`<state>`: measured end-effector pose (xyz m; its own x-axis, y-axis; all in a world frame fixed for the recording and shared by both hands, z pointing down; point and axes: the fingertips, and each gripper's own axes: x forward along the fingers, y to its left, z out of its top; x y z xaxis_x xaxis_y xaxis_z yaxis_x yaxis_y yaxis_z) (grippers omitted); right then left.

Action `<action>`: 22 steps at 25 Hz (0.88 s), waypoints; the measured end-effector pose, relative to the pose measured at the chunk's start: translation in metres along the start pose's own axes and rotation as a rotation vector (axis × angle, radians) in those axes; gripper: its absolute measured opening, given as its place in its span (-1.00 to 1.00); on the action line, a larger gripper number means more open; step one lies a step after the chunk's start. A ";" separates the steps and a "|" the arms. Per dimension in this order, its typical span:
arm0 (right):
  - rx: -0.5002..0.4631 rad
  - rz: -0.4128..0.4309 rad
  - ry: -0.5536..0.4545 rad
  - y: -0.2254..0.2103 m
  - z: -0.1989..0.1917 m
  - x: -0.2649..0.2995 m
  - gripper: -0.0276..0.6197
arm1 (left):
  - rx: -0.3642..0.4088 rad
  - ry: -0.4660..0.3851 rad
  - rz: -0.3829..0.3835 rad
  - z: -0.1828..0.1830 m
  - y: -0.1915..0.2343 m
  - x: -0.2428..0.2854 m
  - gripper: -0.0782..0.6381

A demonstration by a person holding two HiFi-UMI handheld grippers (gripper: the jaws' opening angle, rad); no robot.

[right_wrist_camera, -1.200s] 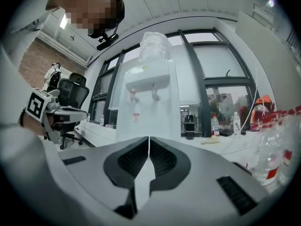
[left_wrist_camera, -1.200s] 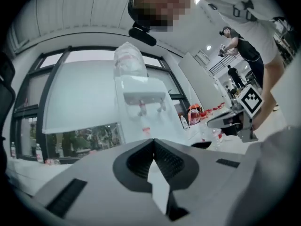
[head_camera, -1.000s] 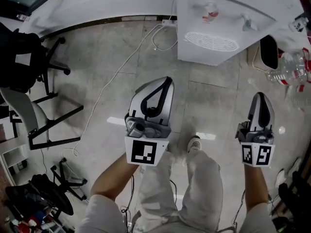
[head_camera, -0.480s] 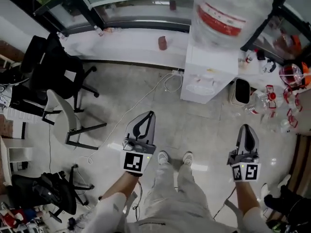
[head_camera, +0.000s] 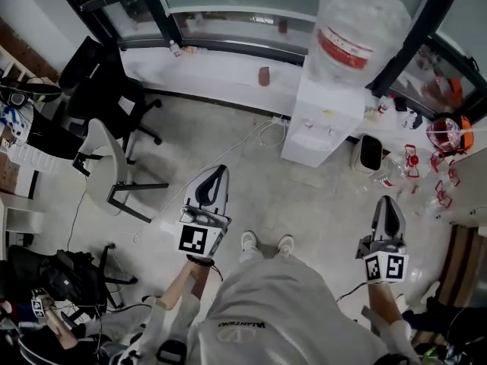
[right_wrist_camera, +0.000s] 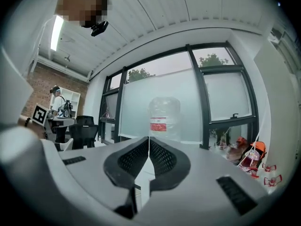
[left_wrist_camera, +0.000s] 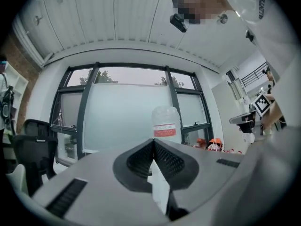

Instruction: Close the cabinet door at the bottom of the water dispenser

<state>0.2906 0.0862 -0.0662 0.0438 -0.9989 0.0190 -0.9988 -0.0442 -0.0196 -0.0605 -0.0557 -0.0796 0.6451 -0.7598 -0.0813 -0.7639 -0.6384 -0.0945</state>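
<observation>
The white water dispenser stands against the window sill with a clear bottle on top. From this steep angle I see its front face only foreshortened, and the bottom cabinet door cannot be made out. My left gripper and right gripper hang level over the floor, well short of the dispenser, both shut and holding nothing. The left gripper view shows its jaws pressed together below the distant bottle. The right gripper view shows the same: closed jaws and the bottle straight ahead.
A white office chair and a black one stand at the left. A cable trails across the floor to the dispenser. A small bin and several empty bottles lie to its right. A red cup sits on the sill.
Both grippers have risen a long way and the head view has lifted with them. The dispenser, close and cropped before, now shows whole and farther off. Both jaws stayed shut.
</observation>
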 end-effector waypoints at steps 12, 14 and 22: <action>-0.029 -0.029 -0.018 -0.006 0.009 -0.019 -0.87 | 0.017 -0.004 0.007 -0.005 -0.003 -0.014 -0.76; -0.036 -0.029 -0.020 -0.005 0.010 -0.019 -0.87 | 0.019 -0.010 0.002 -0.002 -0.003 -0.010 -0.76; -0.035 -0.026 -0.027 0.001 0.012 -0.017 -0.87 | 0.013 -0.018 -0.037 0.000 -0.012 0.001 -0.76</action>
<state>0.2894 0.1032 -0.0789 0.0698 -0.9975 -0.0076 -0.9974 -0.0699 0.0153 -0.0500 -0.0489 -0.0787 0.6734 -0.7331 -0.0951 -0.7391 -0.6644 -0.1109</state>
